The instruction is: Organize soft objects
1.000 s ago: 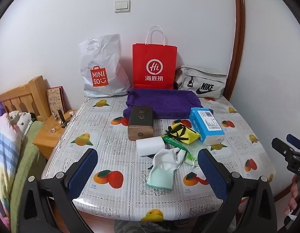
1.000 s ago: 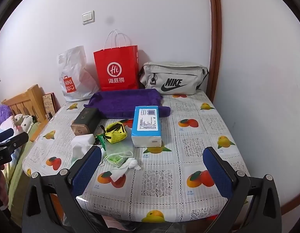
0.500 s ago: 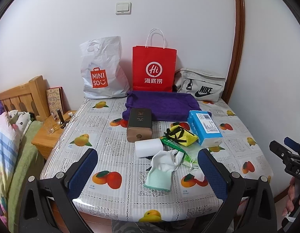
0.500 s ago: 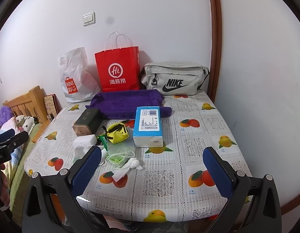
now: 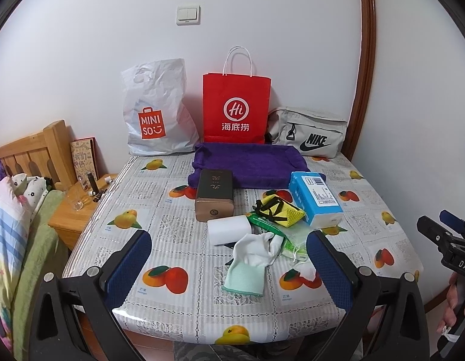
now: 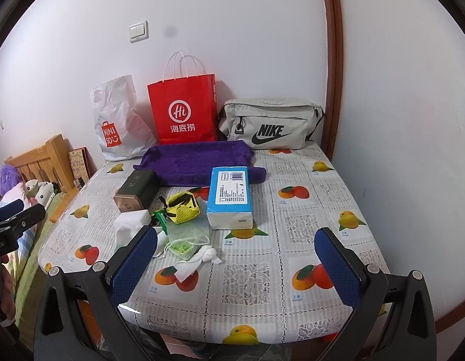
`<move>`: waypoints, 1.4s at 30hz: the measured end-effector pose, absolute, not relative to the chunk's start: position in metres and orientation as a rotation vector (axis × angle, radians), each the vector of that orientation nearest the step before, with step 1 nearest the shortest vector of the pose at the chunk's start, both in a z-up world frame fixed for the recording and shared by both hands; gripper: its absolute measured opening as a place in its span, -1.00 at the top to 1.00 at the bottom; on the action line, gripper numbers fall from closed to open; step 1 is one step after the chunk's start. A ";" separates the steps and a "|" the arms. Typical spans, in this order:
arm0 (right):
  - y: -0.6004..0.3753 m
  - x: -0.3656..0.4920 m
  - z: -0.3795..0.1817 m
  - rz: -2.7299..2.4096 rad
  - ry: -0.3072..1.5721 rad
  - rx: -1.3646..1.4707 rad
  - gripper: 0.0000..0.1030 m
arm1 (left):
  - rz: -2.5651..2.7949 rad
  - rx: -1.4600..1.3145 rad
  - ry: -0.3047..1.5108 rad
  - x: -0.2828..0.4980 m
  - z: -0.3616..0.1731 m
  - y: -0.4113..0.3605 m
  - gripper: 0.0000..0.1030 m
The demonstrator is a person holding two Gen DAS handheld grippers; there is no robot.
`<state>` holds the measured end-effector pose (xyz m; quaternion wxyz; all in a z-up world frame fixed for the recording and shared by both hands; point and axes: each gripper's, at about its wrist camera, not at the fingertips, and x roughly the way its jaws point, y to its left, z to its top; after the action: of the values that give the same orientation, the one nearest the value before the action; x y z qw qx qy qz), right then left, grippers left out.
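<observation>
In your left wrist view, the left gripper (image 5: 227, 266) is spread wide and holds nothing; the white-and-green sock (image 5: 251, 263) lies on the table (image 5: 178, 231) between its pads, just beyond them. In your right wrist view, the right gripper (image 6: 236, 263) is equally wide and empty, with the mesh pouch (image 6: 184, 245) near its left pad (image 6: 133, 266).

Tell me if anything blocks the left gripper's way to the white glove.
Nothing visible does. The left gripper is open, held back at the table's near edge, and the glove lies ahead between its fingers, on bare tablecloth.
</observation>
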<state>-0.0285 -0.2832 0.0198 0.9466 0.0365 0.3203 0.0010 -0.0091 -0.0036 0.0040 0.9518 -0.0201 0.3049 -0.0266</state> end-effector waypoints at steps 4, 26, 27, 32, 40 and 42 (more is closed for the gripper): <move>-0.283 -0.029 0.020 0.006 0.650 0.078 -0.99 | -0.054 -0.039 0.618 -0.010 0.003 -0.004 -1.00; -0.283 -0.032 0.021 0.005 0.638 0.088 -0.99 | -0.054 -0.036 0.618 -0.010 0.004 -0.003 -1.00; -0.283 -0.032 0.021 0.005 0.638 0.088 -0.99 | -0.054 -0.036 0.618 -0.010 0.004 -0.003 -1.00; -0.283 -0.032 0.021 0.006 0.636 0.088 -0.99 | -0.053 -0.032 0.613 -0.010 0.005 -0.002 -1.00; -0.280 -0.032 0.021 0.014 0.632 0.081 -0.99 | -0.055 -0.032 0.612 -0.010 0.005 -0.003 -1.00; -0.278 -0.033 0.022 0.013 0.629 0.076 -0.99 | -0.052 -0.031 0.613 -0.009 0.005 -0.002 -1.00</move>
<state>-0.0329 -0.2783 0.0219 0.9502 0.0373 0.3094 0.0066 -0.0094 -0.0017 0.0053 0.9530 -0.0151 0.3015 -0.0258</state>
